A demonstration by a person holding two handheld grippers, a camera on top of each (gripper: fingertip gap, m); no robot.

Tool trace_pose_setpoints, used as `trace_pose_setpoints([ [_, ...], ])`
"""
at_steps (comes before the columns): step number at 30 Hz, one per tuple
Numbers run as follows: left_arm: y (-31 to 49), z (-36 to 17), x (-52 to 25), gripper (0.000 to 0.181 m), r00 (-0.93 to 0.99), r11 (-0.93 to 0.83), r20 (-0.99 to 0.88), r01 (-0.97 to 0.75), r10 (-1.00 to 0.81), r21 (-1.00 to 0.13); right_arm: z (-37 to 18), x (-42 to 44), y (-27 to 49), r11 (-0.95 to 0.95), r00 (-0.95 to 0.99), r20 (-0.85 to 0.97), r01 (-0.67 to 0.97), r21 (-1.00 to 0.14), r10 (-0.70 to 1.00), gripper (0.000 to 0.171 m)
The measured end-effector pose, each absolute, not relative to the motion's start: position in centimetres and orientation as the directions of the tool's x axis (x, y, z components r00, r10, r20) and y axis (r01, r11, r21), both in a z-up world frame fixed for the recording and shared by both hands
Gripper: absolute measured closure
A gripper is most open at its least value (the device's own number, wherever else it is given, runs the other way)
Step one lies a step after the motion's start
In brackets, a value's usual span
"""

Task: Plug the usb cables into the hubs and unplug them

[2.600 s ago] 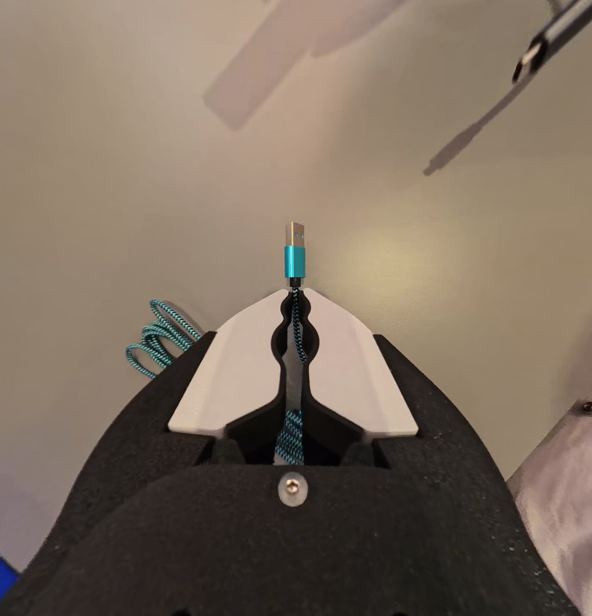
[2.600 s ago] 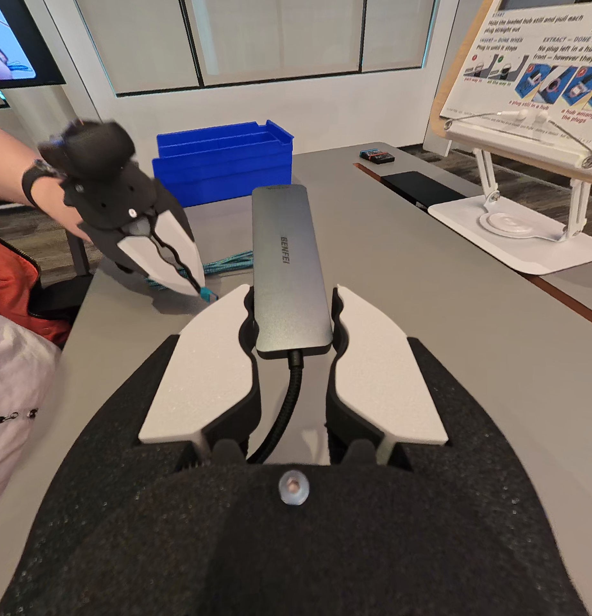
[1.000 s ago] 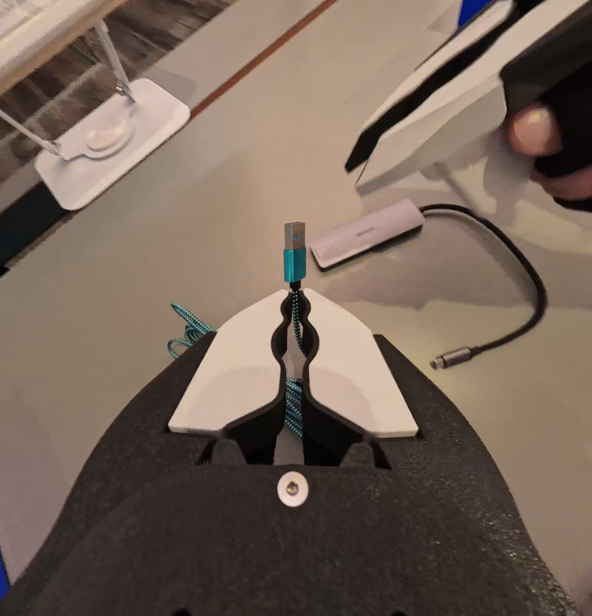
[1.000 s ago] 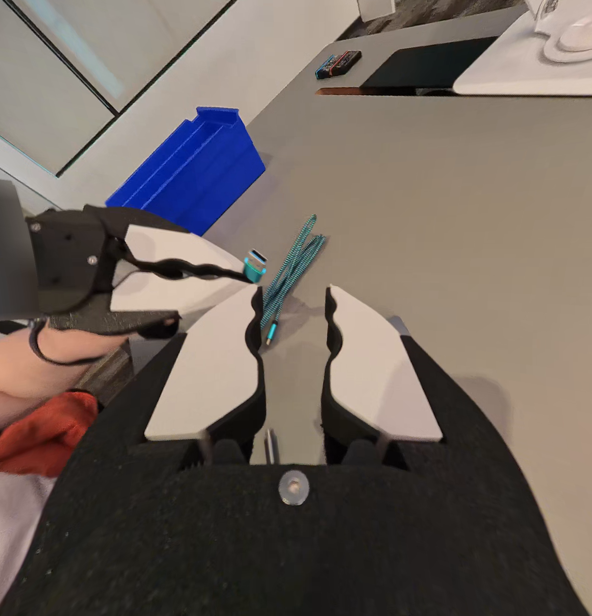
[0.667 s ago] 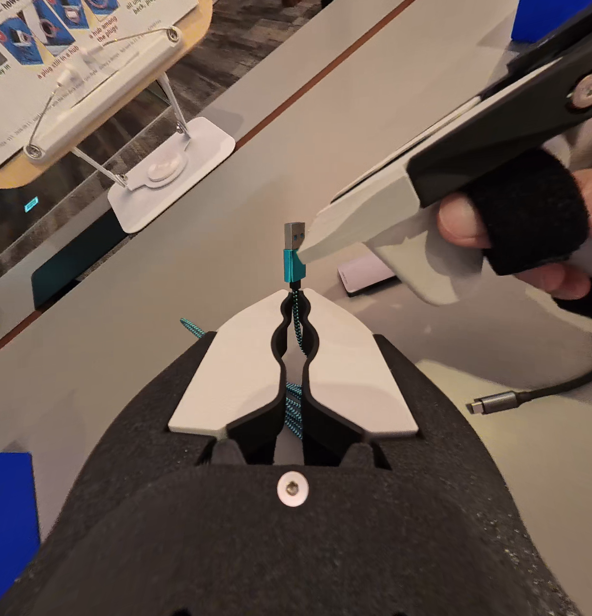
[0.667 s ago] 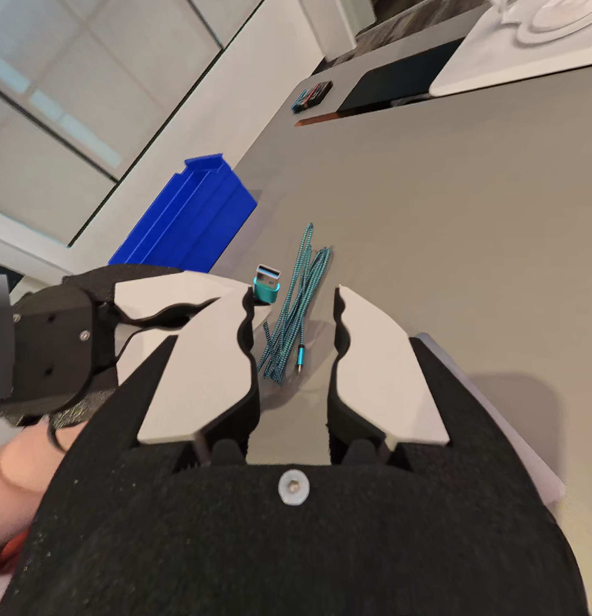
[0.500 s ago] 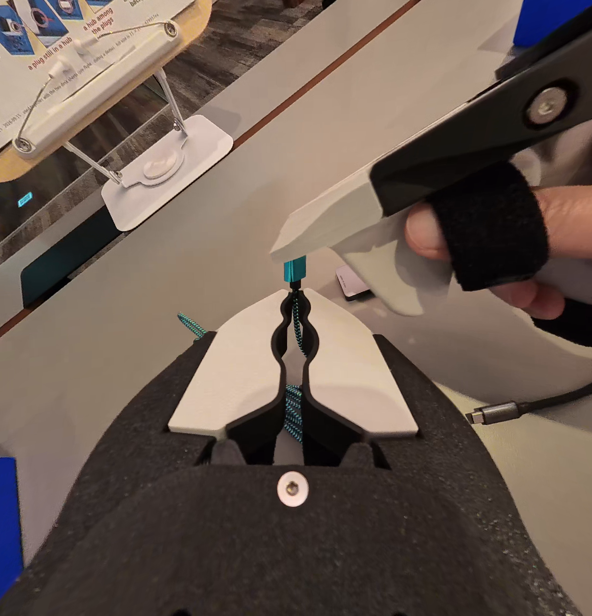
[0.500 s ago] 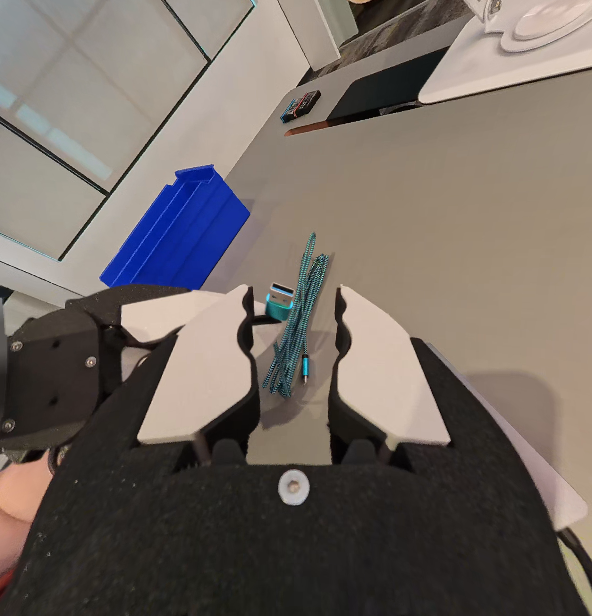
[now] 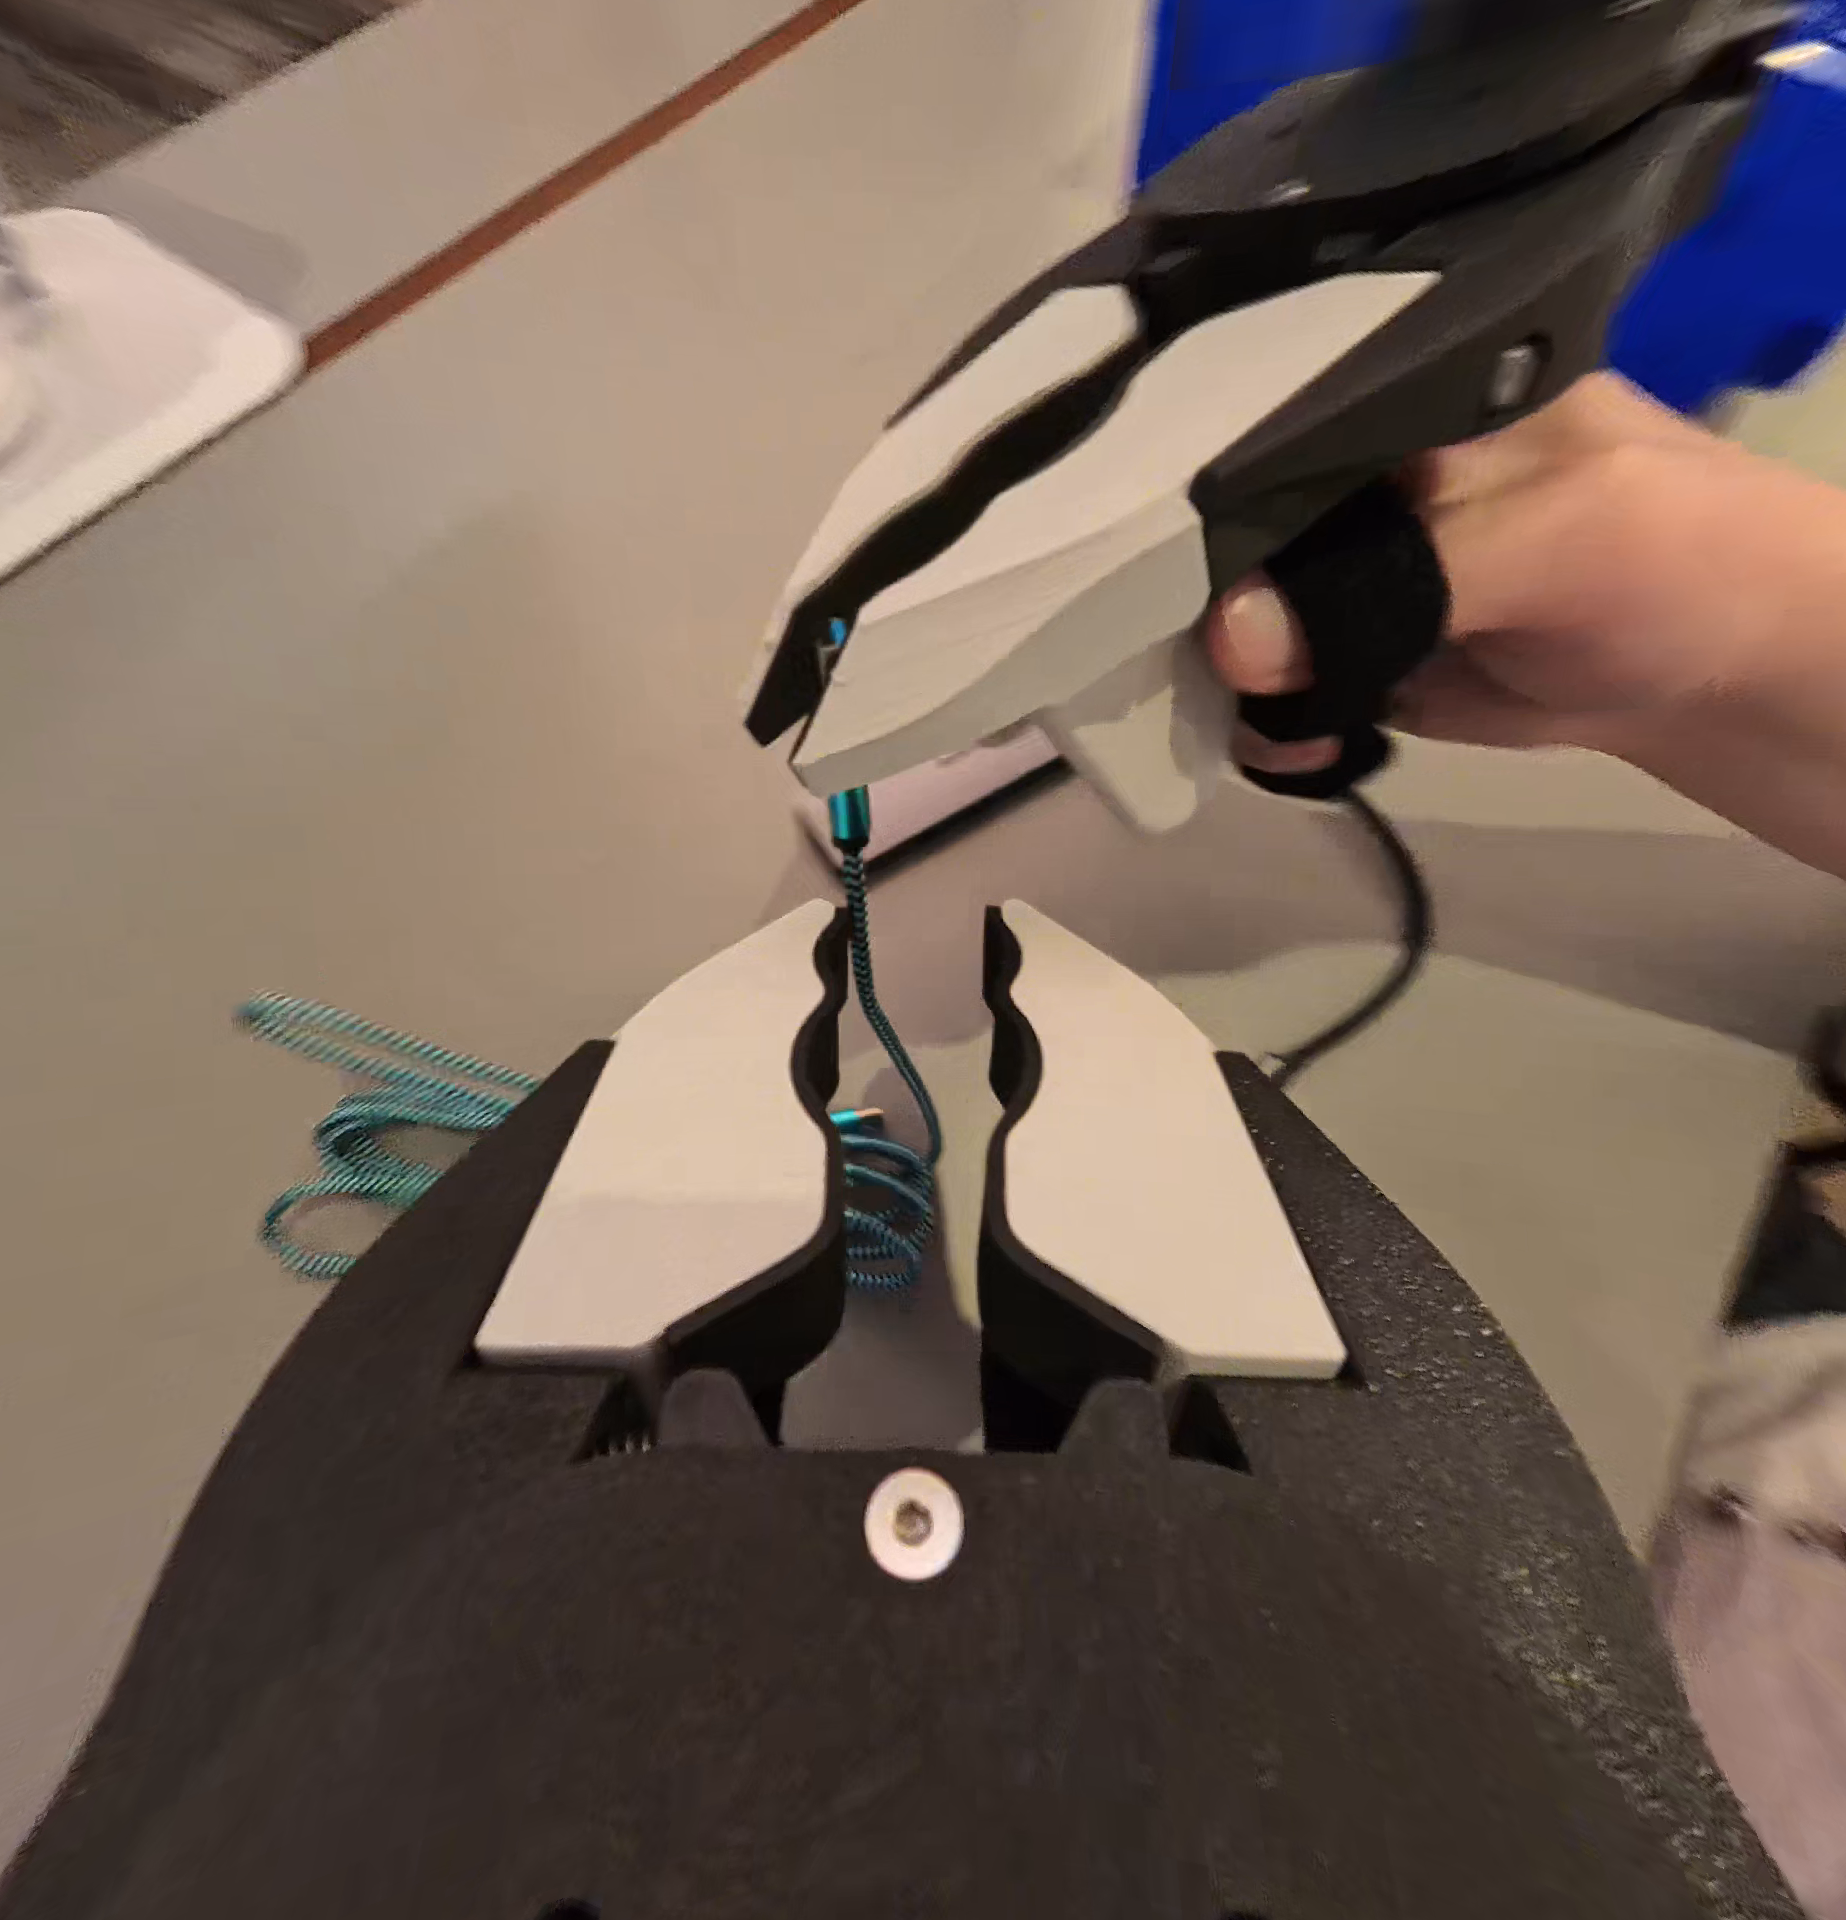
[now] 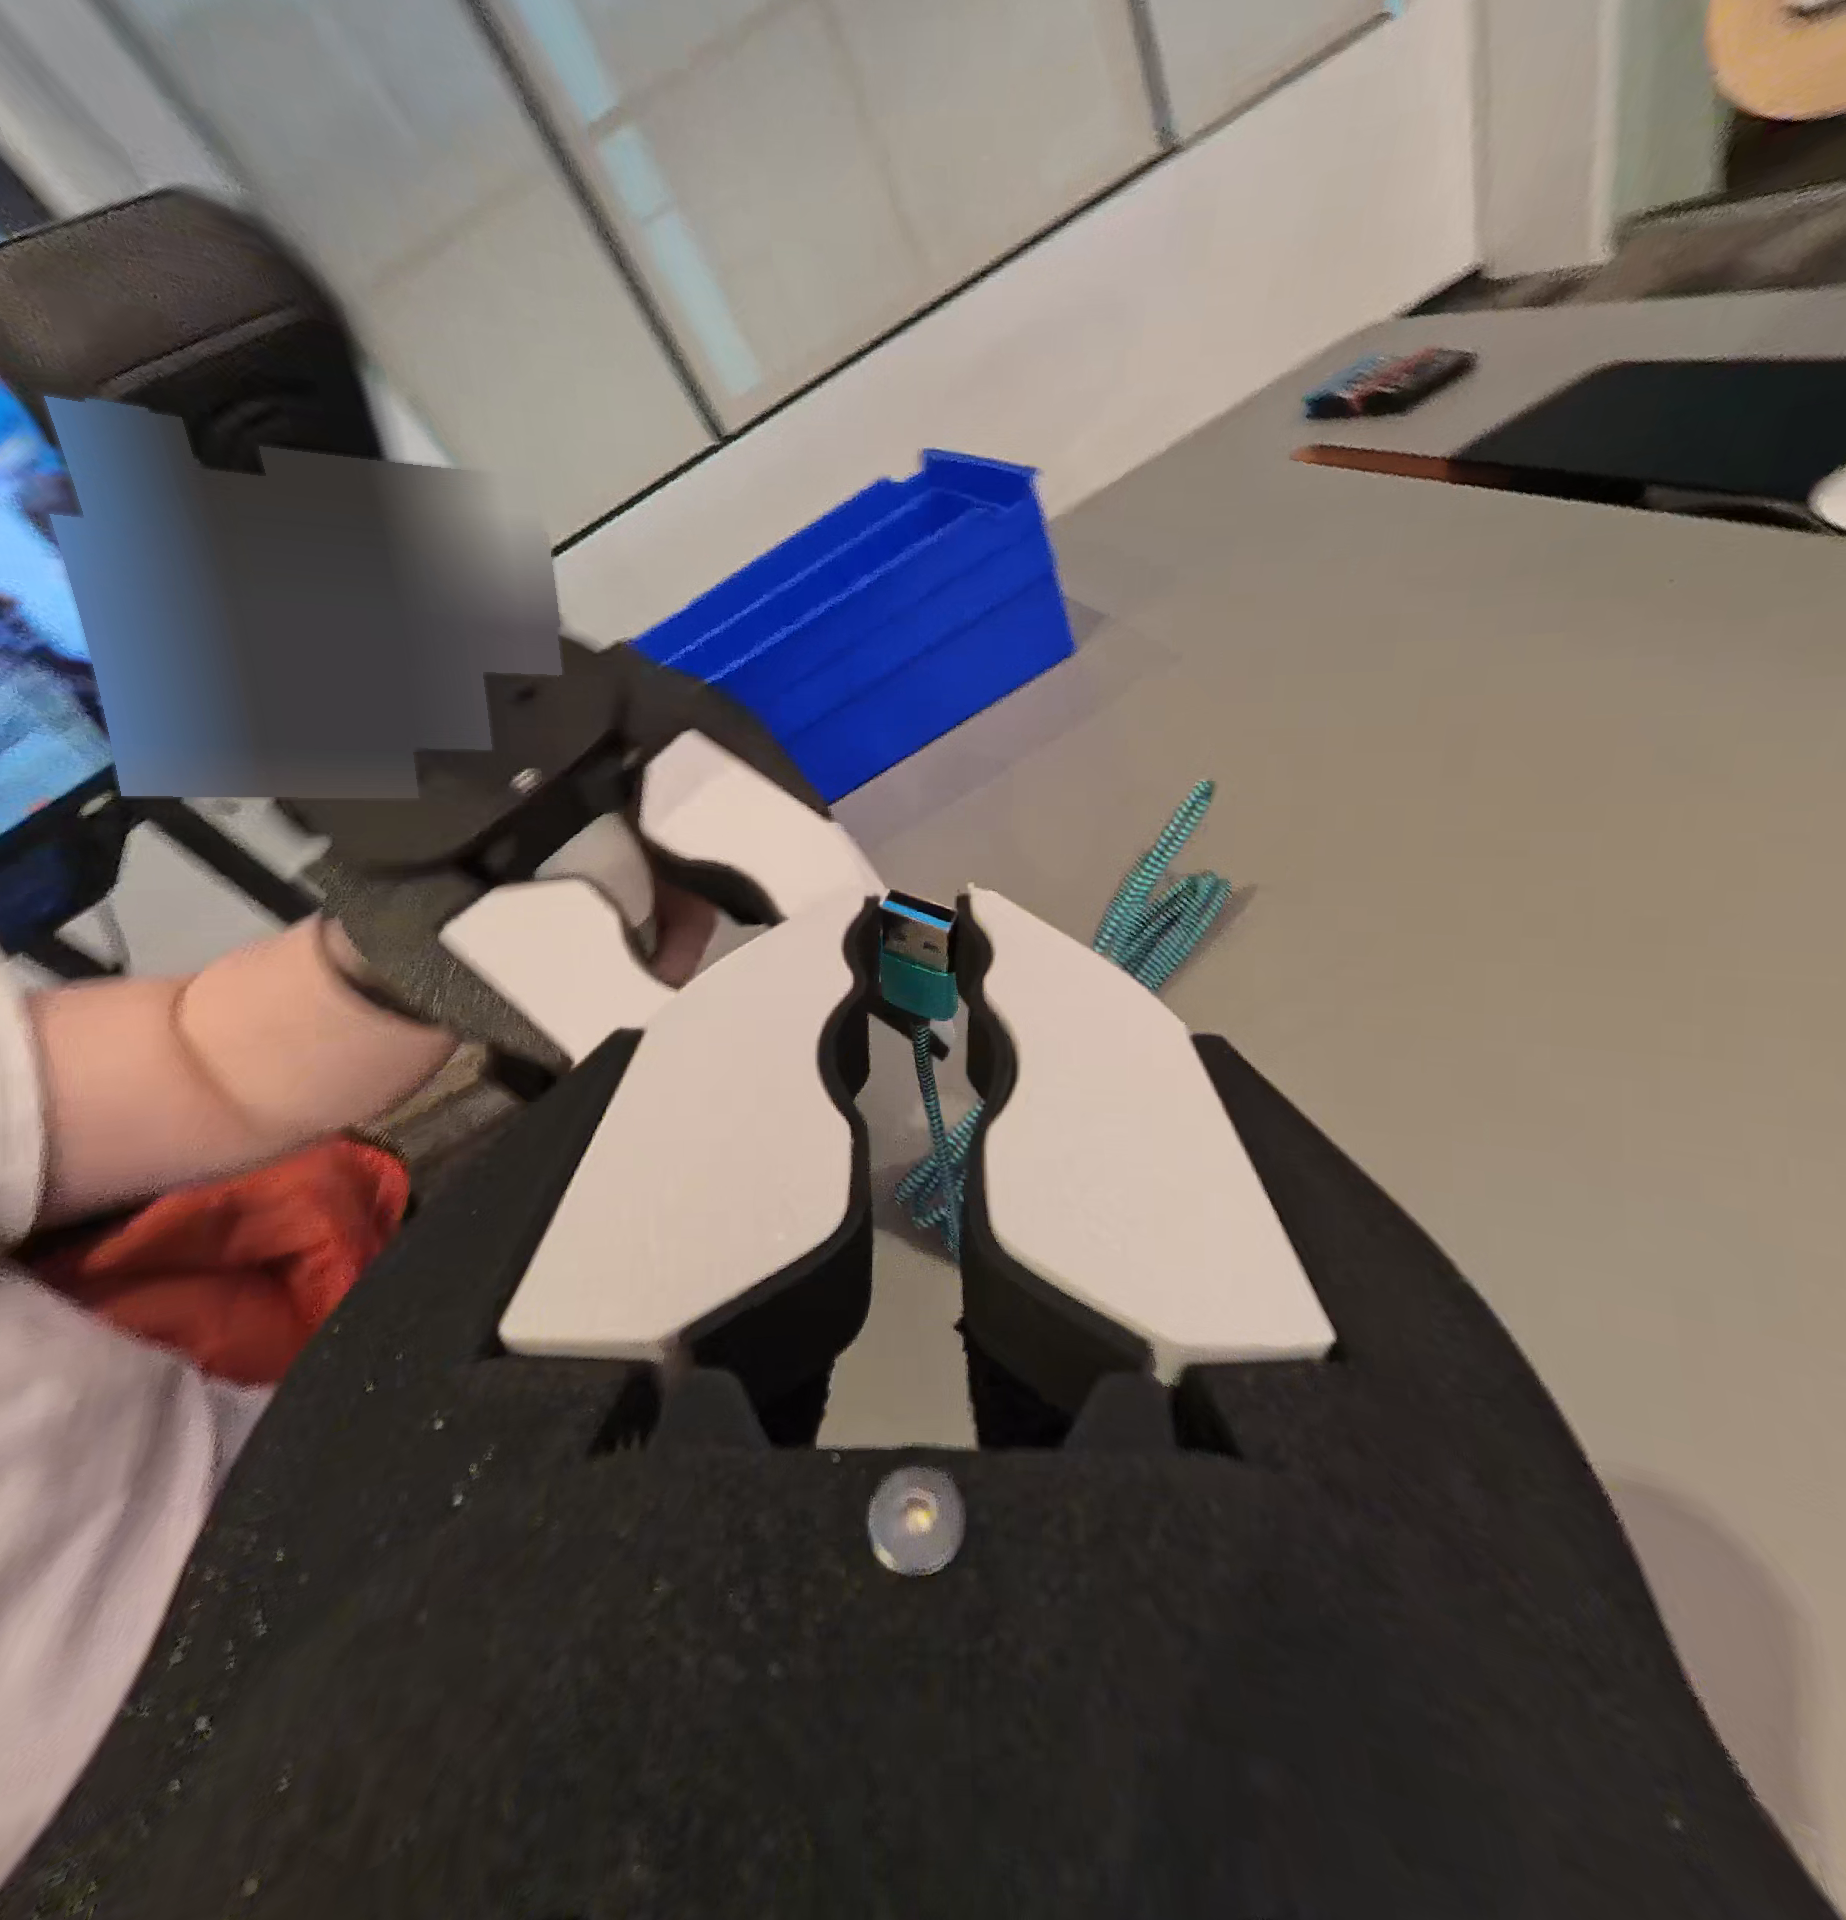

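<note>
A teal braided USB cable runs from a loose coil on the grey table up to its teal plug. My right gripper is shut on that plug, with the metal end pointing forward. In the left wrist view, the right gripper holds the plug just ahead of my left gripper. The left gripper is open, and the cable hangs loose between its fingers. Its white fingers also show in the right wrist view. The grey hub lies on the table behind the right gripper, mostly hidden, with its black lead trailing right.
A blue bin stands at the table's far left edge and also shows in the left wrist view. A white stand base is at the far side. A black pad and small dark items lie beyond a brown seam. There is about 4 cm between the tips of the two grippers.
My right gripper set the hub down, swung over and shut on the teal plug. My left gripper, which was shut on the cable, has opened and let it go.
</note>
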State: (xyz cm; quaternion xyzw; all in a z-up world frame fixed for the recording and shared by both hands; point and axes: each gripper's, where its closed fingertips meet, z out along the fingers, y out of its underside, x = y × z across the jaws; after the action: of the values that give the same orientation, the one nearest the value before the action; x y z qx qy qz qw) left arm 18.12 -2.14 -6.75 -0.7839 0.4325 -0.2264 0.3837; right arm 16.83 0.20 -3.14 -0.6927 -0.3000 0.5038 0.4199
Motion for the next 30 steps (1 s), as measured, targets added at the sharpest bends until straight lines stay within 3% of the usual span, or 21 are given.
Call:
trace_pose_setpoints([
  [3, -3.6, -5.9, 18.5, 0.158, 0.356, -0.318, 0.139, -0.513, -0.924, -0.798, -2.1, 17.0, -1.2, -0.38, 0.164, -0.371, 0.026, -0.925, 0.914, 0.158],
  [8, -4.4, -6.2, 19.5, 0.169, 0.169, -0.239, 0.173, -0.558, -0.97, -0.795, -1.4, 17.2, -2.6, -0.296, 0.02, -0.295, 0.076, -0.952, 0.955, 0.159],
  [10, -4.3, -6.1, 20.1, 0.178, 0.148, -0.224, 0.171, -0.536, -0.974, -0.814, -1.0, 17.3, -3.0, -0.269, -0.012, -0.271, 0.071, -0.961, 0.963, 0.159],
  [16, -4.5, -5.5, 21.5, 0.178, 0.11, -0.226, 0.197, -0.45, -0.974, -0.864, -0.5, 18.3, -3.2, -0.247, -0.039, -0.249, 0.05, -0.968, 0.968, 0.159],
  [20, -4.7, -5.0, 22.3, 0.168, 0.091, -0.208, 0.188, -0.42, -0.978, -0.883, -0.4, 18.5, -3.6, -0.218, -0.06, -0.222, 0.06, -0.974, 0.973, 0.159],
  [22, -4.8, -5.0, 22.5, 0.179, 0.09, -0.196, 0.174, -0.423, -0.981, -0.885, -0.3, 18.5, -3.8, -0.212, -0.066, -0.215, 0.055, -0.976, 0.974, 0.159],
  [26, -3.4, -5.4, 22.1, 0.179, 0.187, -0.241, 0.173, -0.455, -0.967, -0.857, -0.5, 18.8, -2.4, -0.213, 0.041, -0.212, 0.025, -0.977, 0.976, 0.157],
  [28, -1.5, -5.9, 21.1, 0.179, 0.325, -0.287, 0.134, -0.485, -0.936, -0.826, -0.2, 19.3, -0.7, -0.244, 0.205, -0.242, -0.016, -0.97, 0.948, 0.143],
  [30, 0.4, -5.9, 19.7, 0.179, 0.468, -0.321, 0.067, -0.489, -0.881, -0.811, 0.2, 19.8, 0.3, -0.257, 0.387, -0.265, -0.071, -0.964, 0.883, 0.145],
])
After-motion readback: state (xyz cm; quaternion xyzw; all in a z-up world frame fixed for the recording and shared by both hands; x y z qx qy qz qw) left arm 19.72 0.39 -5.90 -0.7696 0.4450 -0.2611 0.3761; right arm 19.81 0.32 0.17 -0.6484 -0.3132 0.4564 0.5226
